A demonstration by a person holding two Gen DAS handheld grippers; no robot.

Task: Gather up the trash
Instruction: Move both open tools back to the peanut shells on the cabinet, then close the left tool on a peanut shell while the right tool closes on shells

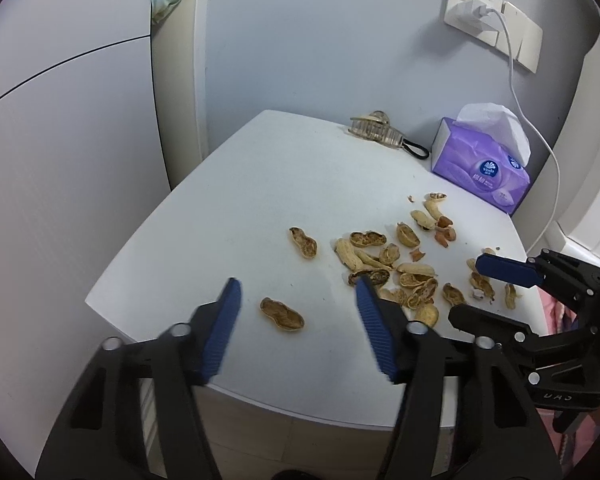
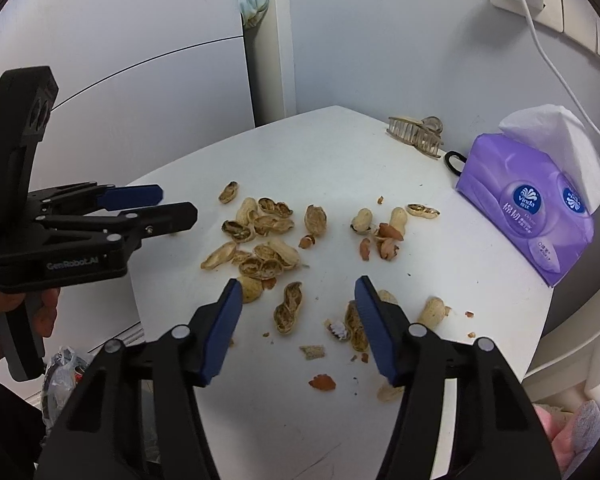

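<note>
Both jaws spread and empty: lower your left hand-held gripper (image 1: pixel 298 290) squarely over the lone peanut shell (image 1: pixel 282 314) at lower centre, pinching gently; your right hand-held gripper (image 2: pixel 298 290) waits.

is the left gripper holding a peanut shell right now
No, the left gripper is open, its blue fingers spread above the white table, and an empty tan peanut shell lies between them.

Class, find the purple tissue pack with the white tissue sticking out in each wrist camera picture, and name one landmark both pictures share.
Left wrist view: purple tissue pack at right of centre, at the table's far edge by the wall.
Right wrist view: the pack at the right, mid-height.
Shared landmark: the translucent beige hair claw clip, just left of the pack.
</note>
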